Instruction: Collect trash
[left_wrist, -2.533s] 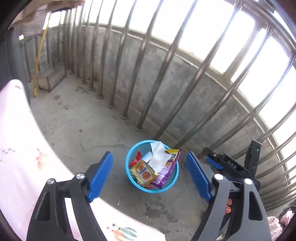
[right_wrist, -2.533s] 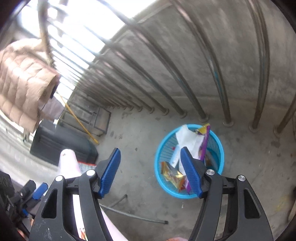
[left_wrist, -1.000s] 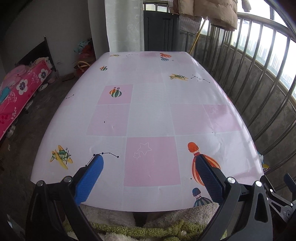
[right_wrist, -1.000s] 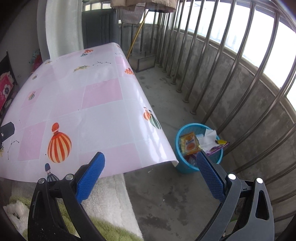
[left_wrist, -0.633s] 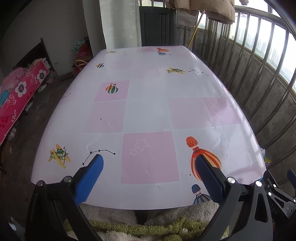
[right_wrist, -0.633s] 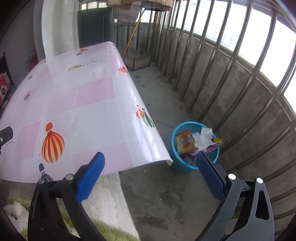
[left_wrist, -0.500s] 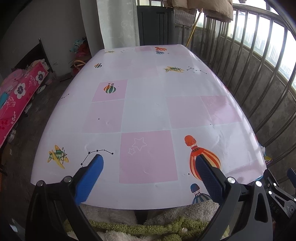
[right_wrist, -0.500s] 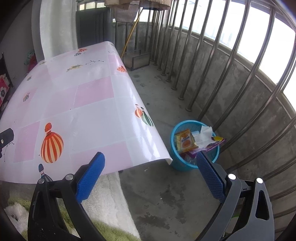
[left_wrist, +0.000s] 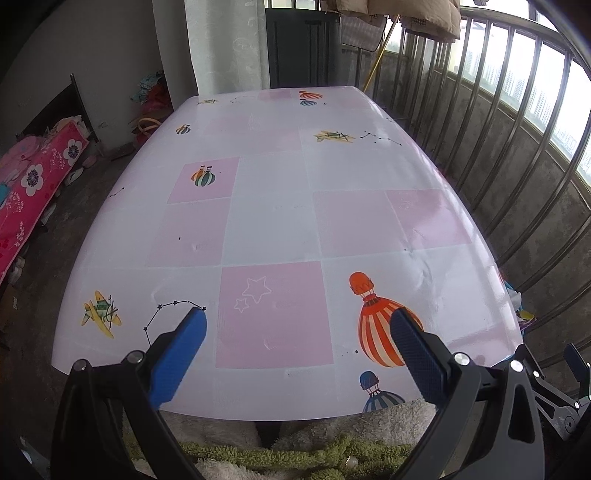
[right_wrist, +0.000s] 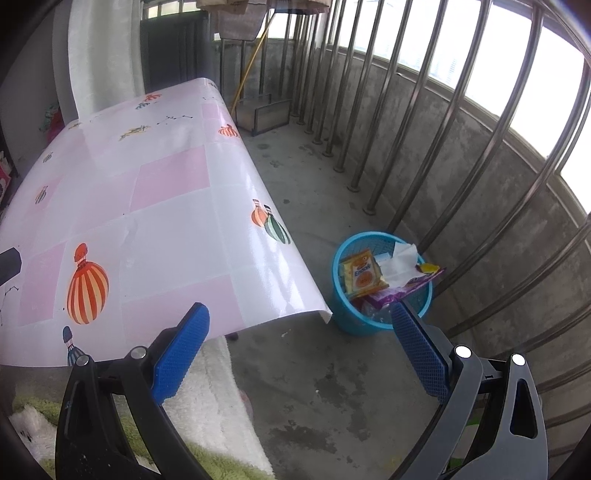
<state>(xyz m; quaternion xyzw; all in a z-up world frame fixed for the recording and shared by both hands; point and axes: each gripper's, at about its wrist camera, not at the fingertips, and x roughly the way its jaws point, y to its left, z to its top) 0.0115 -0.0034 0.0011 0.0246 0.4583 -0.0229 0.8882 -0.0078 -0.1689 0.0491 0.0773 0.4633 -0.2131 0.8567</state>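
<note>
Beside the table (right_wrist: 155, 206), the blue basket (right_wrist: 345, 317) holds wrappers (right_wrist: 364, 275); left gripper (left_wrist: 297, 350) and right gripper (right_wrist: 301, 347) gape wide and empty, so collecting looks finished, calling only for a final check.

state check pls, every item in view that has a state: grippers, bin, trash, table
left gripper: open, holding nothing, over the table's near edge
right gripper: open, holding nothing
blue waste basket: upright on the floor beside the table, filled to the rim
orange snack packet: in the basket, on top
white tissue: in the basket, crumpled
purple wrapper: in the basket, sticking out over the rim
table: covered by a balloon-print cloth, no trash on it
</note>
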